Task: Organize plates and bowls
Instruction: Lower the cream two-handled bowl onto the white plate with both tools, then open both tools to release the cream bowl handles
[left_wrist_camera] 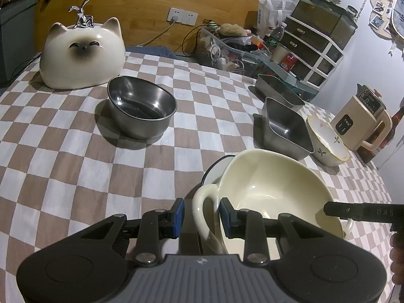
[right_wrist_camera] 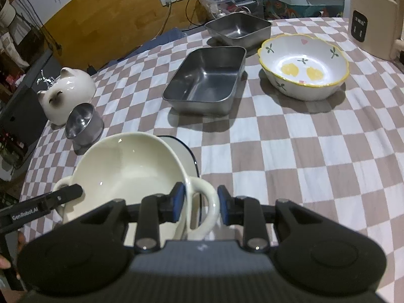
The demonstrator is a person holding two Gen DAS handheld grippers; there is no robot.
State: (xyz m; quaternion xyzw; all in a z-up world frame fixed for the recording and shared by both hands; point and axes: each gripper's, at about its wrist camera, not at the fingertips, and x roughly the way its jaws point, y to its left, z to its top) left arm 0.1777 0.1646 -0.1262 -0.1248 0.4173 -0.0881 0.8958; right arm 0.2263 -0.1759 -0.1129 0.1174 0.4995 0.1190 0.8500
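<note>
A cream bowl (left_wrist_camera: 272, 189) with a loop handle on each side sits tilted at the near edge of the checked tabletop (left_wrist_camera: 75, 151), resting partly on a white plate (right_wrist_camera: 181, 149) with a dark rim. The left claw (left_wrist_camera: 202, 214) straddles the bowl's left handle (left_wrist_camera: 202, 202): its blue pads stand a little apart on either side of the loop, with visible gaps, so they do not press on it. The right claw (right_wrist_camera: 199, 207) is placed the same way around the right handle (right_wrist_camera: 204, 199), narrowly parted and not clamped.

Further back on the left stands a round steel bowl (left_wrist_camera: 141, 106), in front of a ceramic cat (left_wrist_camera: 80, 55). To the right are two rectangular steel pans, the nearer pan (right_wrist_camera: 207, 75) just behind the cream bowl's far side and the farther pan (right_wrist_camera: 237, 29) beyond it. A flowered bowl (right_wrist_camera: 303, 68) with a yellow rim sits beside the nearer pan, and a beige kettle (left_wrist_camera: 361, 121) stands at the tabletop's right edge.
</note>
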